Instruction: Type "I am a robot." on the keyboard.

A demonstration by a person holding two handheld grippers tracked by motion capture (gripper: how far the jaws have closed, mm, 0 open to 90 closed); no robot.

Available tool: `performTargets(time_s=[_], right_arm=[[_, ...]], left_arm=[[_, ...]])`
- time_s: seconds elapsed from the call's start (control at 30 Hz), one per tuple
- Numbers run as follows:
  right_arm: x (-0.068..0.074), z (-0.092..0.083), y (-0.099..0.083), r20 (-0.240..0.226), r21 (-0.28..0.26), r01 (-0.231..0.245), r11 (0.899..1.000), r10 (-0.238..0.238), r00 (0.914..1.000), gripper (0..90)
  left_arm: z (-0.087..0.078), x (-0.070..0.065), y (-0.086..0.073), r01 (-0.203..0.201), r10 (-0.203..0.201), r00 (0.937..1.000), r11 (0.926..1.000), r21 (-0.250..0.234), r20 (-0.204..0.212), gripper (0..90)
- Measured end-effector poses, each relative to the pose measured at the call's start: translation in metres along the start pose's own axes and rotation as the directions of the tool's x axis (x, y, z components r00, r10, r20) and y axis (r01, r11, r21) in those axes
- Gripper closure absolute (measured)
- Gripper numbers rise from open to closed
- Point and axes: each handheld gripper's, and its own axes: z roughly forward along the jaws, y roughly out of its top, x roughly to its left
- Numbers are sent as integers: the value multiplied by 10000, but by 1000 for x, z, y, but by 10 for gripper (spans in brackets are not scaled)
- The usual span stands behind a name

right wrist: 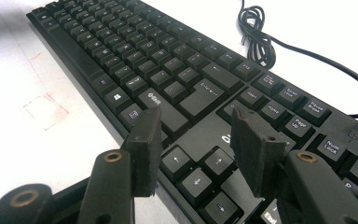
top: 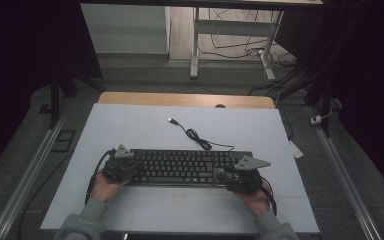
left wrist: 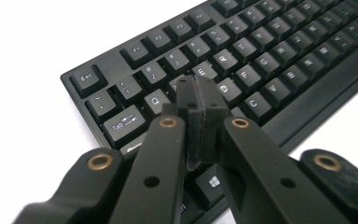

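Our left gripper is squeezed shut, holding nothing; our right gripper gapes empty; under them the keyboard might slide if we poke crooked.

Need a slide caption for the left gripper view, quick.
Left claw, jaws shut with nothing between them, poised over the left-hand letter keys of a black keyboard.

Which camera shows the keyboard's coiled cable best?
The high view: the whole cable runs from keyboard to plug. The right gripper view shows the coil close but cropped; the left gripper view shows keys.
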Motion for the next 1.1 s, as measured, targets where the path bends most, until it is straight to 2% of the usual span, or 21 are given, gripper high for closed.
performTargets(time_s=[0.63, 0.77, 0.8, 0.93, 1.03, 1.1], right_arm=[[0, -1, 0, 40, 50, 31, 10000, -31, 10000, 534], [0, -1, 0, 32, 44, 9, 10000, -9, 10000, 534], [0, 0, 0, 36, 66, 23, 10000, -24, 10000, 533], [0, -2, 0, 63, 23, 31, 10000, -31, 10000, 533], [-1, -2, -1, 27, -7, -9, 10000, 9, 10000, 533], [-2, -2, -1, 52, 5, -14, 10000, 14, 10000, 532]], left_arm=[[12, 1, -1, 64, -54, 9997, 9991, 417, -228, 890], [13, 0, -2, 33, -24, 9997, 9993, 371, -256, 892], [12, 0, -2, -39, 48, 9996, 9995, 324, -274, 891], [-1, -1, 1, 29, -37, 9999, 9984, -556, -138, 890], [-7, -1, 0, 97, -97, 10000, 9963, -850, 1, 884], [-9, -2, 0, 96, -86, 9999, 9949, -1006, 104, 772]])
